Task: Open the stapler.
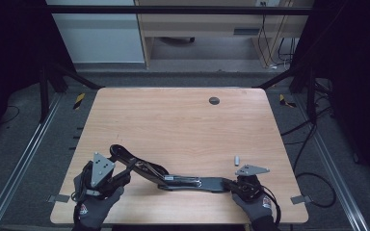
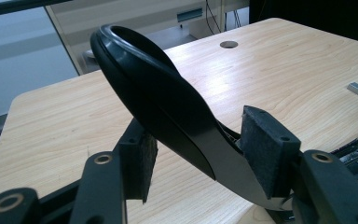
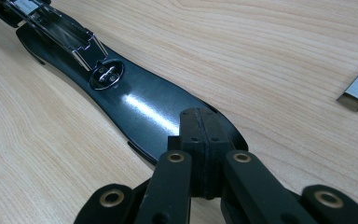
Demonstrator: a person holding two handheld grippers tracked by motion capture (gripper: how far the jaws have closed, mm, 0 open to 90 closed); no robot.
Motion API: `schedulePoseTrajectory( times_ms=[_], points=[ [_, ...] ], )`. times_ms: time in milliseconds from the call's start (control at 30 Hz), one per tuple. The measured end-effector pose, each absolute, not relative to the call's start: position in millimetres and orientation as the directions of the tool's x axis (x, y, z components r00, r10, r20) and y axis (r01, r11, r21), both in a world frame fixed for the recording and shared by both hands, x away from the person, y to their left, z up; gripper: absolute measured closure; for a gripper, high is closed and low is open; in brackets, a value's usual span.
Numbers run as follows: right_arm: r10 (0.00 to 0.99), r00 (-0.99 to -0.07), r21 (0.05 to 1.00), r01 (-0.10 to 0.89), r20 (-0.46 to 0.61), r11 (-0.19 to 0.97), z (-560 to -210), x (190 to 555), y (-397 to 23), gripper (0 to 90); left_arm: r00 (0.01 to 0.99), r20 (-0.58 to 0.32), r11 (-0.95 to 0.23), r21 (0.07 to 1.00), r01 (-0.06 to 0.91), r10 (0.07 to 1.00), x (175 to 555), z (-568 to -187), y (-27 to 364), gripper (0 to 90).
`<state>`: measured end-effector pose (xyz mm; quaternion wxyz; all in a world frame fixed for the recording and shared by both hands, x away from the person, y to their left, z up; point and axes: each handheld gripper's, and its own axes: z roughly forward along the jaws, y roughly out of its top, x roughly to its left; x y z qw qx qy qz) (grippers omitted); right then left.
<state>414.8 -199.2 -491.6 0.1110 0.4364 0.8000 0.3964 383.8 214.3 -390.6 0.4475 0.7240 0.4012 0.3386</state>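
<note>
Left claw (image 2: pixel 200 154) straddles the stapler's (image 1: pixel 173 179) raised lid (image 2: pixel 163 102), pads apart, one grazing it. Right claw (image 3: pixel 204 140) pressed together atop the base (image 3: pixel 140 105). Stapler sprawls open along the near tabletop (image 1: pixel 173 120); staple strip (image 1: pixel 238 159) lies nearby.

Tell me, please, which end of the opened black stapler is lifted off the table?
The looped black top arm between the left claw pads; the flat base lies on the wood.
</note>
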Motion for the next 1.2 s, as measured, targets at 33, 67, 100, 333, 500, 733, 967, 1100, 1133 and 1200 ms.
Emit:
schedulePoseTrajectory(
  times_ms=[33, 67, 100, 333, 500, 733, 967, 1100, 1133, 1200],
  points=[
    [0.786, -0.596, 0.732, 0.609, 0.166, 0.307, -492, 415, -199, 90.0, 0.448, 0.133, -0.278, 0.920, 0.277, 0.884, 384, -391, 214, 45.7],
    [0.786, -0.596, 0.731, 0.610, 0.168, 0.307, -491, 415, -199, 90.0, 0.447, 0.136, -0.280, 0.920, 0.275, 0.884, 383, -391, 214, 45.6],
    [0.785, -0.597, 0.730, 0.611, 0.168, 0.308, -491, 415, -199, 90.0, 0.446, 0.138, -0.282, 0.920, 0.274, 0.884, 383, -391, 214, 45.5],
    [0.790, -0.592, 0.724, 0.615, 0.162, 0.312, -490, 415, -198, 90.0, 0.442, 0.170, -0.310, 0.913, 0.266, 0.881, 384, -390, 213, 43.2],
    [0.792, -0.588, 0.730, 0.612, 0.163, 0.305, -490, 416, -200, 87.1, 0.449, 0.172, -0.315, 0.911, 0.267, 0.877, 382, -388, 214, 39.6],
    [0.800, -0.578, 0.746, 0.603, 0.164, 0.283, -486, 414, -204, 79.6, 0.454, 0.168, -0.315, 0.910, 0.270, 0.875, 378, -385, 216, 36.5],
    [0.823, -0.547, 0.757, 0.600, 0.153, 0.258, -481, 413, -208, 72.4, 0.470, 0.173, -0.323, 0.910, 0.259, 0.865, 372, -385, 218, 34.3],
    [0.838, -0.528, 0.760, 0.599, 0.140, 0.251, -479, 413, -211, 69.4, 0.482, 0.179, -0.336, 0.905, 0.260, 0.857, 367, -387, 219, 33.3],
    [0.837, -0.528, 0.761, 0.598, 0.140, 0.250, -479, 413, -211, 69.1, 0.480, 0.170, -0.330, 0.904, 0.272, 0.860, 364, -388, 219, 33.0],
    [0.843, -0.521, 0.759, 0.602, 0.136, 0.249, -479, 413, -211, 67.8, 0.483, 0.172, -0.332, 0.904, 0.269, 0.859, 362, -389, 219, 32.4]
  ],
)
